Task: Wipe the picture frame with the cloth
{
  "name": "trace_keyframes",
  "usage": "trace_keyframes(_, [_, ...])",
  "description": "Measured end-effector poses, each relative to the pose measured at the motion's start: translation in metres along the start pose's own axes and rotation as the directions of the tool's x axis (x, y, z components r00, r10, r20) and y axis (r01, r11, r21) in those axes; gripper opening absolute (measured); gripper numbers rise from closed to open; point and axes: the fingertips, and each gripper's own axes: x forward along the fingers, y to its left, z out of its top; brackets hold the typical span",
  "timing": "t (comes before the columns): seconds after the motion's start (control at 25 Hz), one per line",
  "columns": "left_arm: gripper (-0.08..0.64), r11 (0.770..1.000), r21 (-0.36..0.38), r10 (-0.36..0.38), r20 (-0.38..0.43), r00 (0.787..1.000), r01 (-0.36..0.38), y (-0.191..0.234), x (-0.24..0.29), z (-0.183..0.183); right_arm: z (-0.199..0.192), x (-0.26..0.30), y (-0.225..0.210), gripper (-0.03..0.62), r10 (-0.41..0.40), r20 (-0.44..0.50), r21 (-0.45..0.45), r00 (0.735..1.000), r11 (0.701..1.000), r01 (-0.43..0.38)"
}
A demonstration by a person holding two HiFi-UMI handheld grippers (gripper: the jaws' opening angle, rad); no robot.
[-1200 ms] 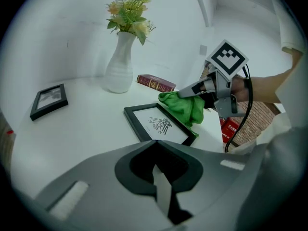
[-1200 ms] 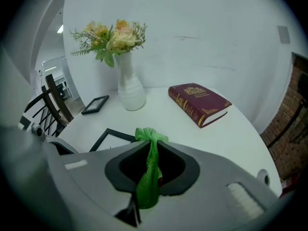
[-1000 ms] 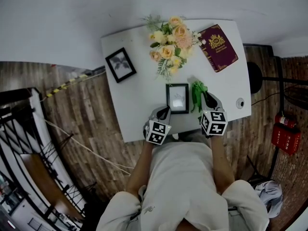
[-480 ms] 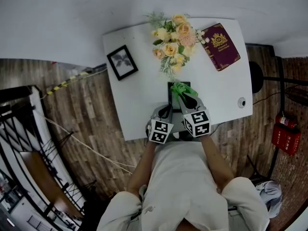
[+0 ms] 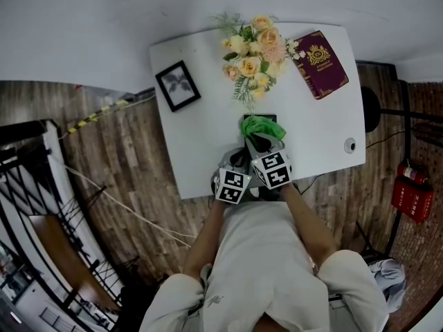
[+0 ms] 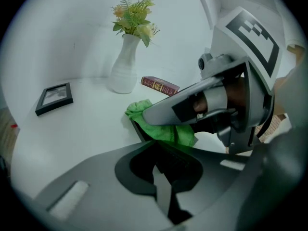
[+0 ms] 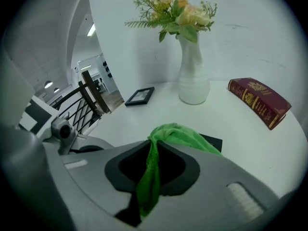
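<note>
Clamped the green cloth (image 7: 178, 134) tight in the right gripper (image 7: 149, 177), draped over the picture frame (image 7: 211, 142) by the desk's (image 5: 201, 144) near edge. Seemingly pinched its rim with the closed left gripper (image 6: 156, 177). Wiping judged under way; next, needed a steady drag across its face.

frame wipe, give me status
Left hand-held gripper shut on frame edge. Right hand-held gripper shut on cloth, cloth lying on frame. Vase beyond, apart.
</note>
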Motion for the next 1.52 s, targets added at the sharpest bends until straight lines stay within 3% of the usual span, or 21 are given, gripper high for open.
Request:
trace_keyframes(0.12, [0.020,1.000,0.006,0.001,0.000,1.000,-0.001,0.000,-0.001,0.000,-0.010,0.005,-0.001,0.044,-0.015,-0.032,-0.015,0.999,1.000,0.015])
trace_keyframes(0.36, [0.020,1.000,0.012,0.001,0.000,1.000,-0.001,0.000,0.000,-0.001,-0.014,0.002,-0.009,0.045,-0.078,-0.055,-0.147,0.995,0.987,0.070])
trace_keyframes(0.92, [0.020,1.000,0.021,0.008,-0.005,1.000,-0.008,0.001,-0.001,-0.001,-0.035,-0.035,-0.051,0.045,-0.164,-0.076,-0.035,0.984,0.986,0.161])
trace_keyframes(1.28, [0.020,1.000,0.025,-0.006,-0.010,1.000,0.006,0.001,0.000,0.000,-0.055,-0.072,-0.087,0.044,-0.258,-0.087,0.048,0.962,0.964,0.263])
trace_keyframes(1.52, [0.020,0.999,0.023,-0.028,-0.016,0.999,0.028,0.001,0.000,-0.001,-0.044,-0.104,-0.090,0.045,-0.282,-0.009,0.132,0.959,0.951,0.281])
